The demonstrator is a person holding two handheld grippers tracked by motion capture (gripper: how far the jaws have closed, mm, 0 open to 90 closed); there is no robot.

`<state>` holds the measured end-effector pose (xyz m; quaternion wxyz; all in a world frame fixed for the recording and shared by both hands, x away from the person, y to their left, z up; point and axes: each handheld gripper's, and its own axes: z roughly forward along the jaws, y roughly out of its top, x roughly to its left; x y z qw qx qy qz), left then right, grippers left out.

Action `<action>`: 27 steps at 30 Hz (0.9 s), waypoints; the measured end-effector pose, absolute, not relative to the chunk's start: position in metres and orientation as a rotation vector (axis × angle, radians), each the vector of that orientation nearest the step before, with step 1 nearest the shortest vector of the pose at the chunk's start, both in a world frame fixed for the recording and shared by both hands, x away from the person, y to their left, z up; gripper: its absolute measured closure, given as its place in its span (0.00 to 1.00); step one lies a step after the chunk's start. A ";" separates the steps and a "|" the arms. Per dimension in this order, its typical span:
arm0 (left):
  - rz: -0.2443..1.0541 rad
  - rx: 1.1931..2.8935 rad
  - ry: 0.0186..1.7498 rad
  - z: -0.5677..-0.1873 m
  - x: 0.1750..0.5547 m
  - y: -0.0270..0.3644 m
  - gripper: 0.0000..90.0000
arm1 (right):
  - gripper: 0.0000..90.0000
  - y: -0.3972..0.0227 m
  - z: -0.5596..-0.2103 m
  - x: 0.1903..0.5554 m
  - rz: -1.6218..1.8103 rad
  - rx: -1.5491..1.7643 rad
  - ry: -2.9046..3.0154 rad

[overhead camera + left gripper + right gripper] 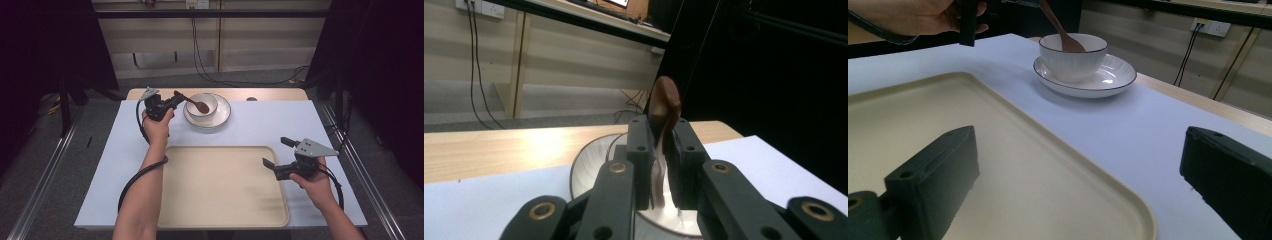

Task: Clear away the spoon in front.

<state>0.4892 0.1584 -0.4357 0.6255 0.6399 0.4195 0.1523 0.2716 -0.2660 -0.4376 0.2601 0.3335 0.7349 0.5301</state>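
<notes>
Left gripper [172,103] clamped on spoon [192,102] handle, tip in bowl [202,106]; right gripper [275,152] jaws apart beside tray [220,210]; next likely lift spoon clear.

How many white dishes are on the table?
2. One white bowl sits at the far side of the table, and it stands on a white plate. The brown spoon held by the left gripper dips into the bowl. Nothing seems hidden.

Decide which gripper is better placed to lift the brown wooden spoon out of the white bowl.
Left. The left gripper is already shut on the brown wooden spoon at the white bowl; the right gripper, open, hovers at the beige tray.
</notes>
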 end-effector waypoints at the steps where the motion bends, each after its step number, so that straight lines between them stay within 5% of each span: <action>1: 0.352 1.470 0.962 -0.434 0.489 0.158 0.91 | 0.02 -0.266 -0.438 0.272 1.438 0.896 1.994; 27: 0.389 1.429 0.909 -0.409 0.495 0.152 0.92 | 0.02 -0.266 -0.438 0.272 1.443 0.895 1.989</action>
